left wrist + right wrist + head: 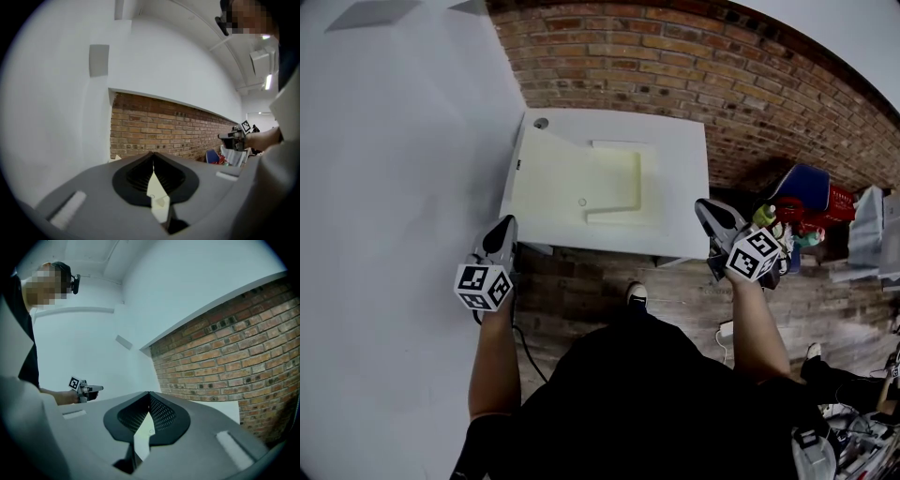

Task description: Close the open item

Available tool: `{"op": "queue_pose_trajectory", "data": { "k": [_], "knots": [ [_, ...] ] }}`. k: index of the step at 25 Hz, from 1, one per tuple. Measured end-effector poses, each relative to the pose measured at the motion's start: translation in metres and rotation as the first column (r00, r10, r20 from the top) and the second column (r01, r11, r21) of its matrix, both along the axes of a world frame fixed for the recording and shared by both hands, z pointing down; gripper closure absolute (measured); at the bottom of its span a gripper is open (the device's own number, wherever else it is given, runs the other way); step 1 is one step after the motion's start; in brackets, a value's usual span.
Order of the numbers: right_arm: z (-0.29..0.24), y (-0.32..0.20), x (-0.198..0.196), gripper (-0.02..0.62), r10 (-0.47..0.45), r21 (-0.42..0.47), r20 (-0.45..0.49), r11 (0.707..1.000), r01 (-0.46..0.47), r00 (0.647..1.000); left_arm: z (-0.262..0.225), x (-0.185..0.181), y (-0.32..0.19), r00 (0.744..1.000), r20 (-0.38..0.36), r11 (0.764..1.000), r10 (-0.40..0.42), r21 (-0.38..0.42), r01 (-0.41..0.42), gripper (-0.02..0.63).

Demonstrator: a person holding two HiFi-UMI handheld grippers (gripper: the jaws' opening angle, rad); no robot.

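**A:** Head view, nearest us first: we stand with both arms out. Our left gripper (504,225) and right gripper (705,208) are level with each other, one at each near corner of the white unit (609,183).

**B:** What are we holding?

**A:** Nothing. In the left gripper view the fingers (136,176) meet at the tips with nothing between them. The right gripper view shows the same for the other pair, pressed together and empty.

**B:** So where is the thing we are to close?

**A:** Just past our grippers, standing on the wood floor (581,291) with its back against the brick wall (694,66). Neither gripper touches it. Its top shows a pale stepped panel (614,187), lower than the white rim around it. We cannot tell from here whether that is a lid lying back or an open recess.

**B:** Then which step are we in?

**A:** We judge it the approach: we are lined up on the unit and no contact is made yet.

**B:** And next?

**A:** We must first find the free edge of whatever stands open. Then we bring a gripper to it, push with the fingers closed or part them to grasp, and swing it shut. The red and blue clutter (811,197) lies near our right side, so we should keep that arm in.
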State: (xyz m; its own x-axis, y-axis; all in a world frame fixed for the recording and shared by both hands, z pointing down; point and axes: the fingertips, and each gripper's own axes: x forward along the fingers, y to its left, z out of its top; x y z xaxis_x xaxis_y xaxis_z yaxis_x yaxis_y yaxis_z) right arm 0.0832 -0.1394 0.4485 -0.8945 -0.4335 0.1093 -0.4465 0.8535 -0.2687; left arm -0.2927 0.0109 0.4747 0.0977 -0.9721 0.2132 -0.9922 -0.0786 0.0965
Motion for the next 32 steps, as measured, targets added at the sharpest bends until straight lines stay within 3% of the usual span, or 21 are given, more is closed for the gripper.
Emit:
{"op": "queue_pose_trajectory", "data": {
  "k": [13, 32],
  "knots": [
    [-0.003, -0.050, 0.007, 0.594, -0.061, 0.005, -0.006, 0.998, 0.061, 0.998, -0.005, 0.021, -0.029, 1.000, 0.014, 1.000, -0.027, 0.008, 0.027, 0.601],
    [0.004, -0.118, -0.006, 0.594, -0.189, 0.004, 0.004, 0.982, 0.189, 0.982, -0.013, 0.036, -0.064, 0.990, 0.044, 0.991, -0.132, 0.005, 0.132, 0.601]
  ]
}}
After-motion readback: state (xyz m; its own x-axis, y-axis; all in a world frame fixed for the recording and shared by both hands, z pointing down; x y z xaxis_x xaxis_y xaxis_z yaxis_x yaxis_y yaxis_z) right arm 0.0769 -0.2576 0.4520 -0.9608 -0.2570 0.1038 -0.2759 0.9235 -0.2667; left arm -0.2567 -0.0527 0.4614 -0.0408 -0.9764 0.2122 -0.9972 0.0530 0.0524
